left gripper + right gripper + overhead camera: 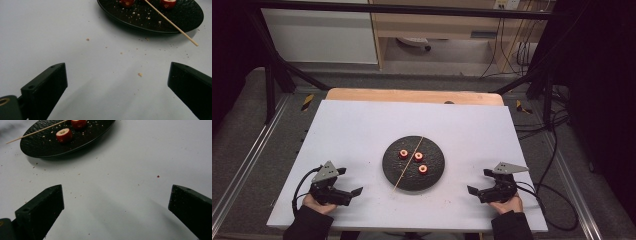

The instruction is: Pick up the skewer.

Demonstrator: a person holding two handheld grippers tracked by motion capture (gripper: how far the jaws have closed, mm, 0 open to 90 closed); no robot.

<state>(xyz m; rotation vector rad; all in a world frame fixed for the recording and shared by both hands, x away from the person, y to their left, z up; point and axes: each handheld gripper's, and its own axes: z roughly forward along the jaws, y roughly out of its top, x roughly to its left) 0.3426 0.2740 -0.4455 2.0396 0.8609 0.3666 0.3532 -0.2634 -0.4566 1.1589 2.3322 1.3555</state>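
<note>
Right now, from the high view, I have both tools parked low in the frame on the white table [362, 125]: the left gripper [346, 183] at lower left, the right gripper [478, 182] at lower right, each with its jaws spread wide and nothing between them. Dead centre sits the black plate [392, 172], well apart from both, carrying three red fruit slices [418, 156] in a loose cluster and a thin wooden skewer [408, 164] lying diagonally across it, its near end jutting past the rim.

Through the left gripper view, my two jaws stand far apart at the bottom corners over bare, crumb-speckled table. The plate [175, 26] is at the upper right, the skewer tip [185, 37] poking off its edge toward me.

Through the right gripper view, again wide jaws and nothing held; the plate [82, 142] is at upper left, a slice [64, 135] on it, the skewer [30, 133] running off to the left.

I judge this as the very start, before any approach. Next I'd probably bring one gripper to the overhanging skewer end, a thin target needing a careful, square pinch.
</note>
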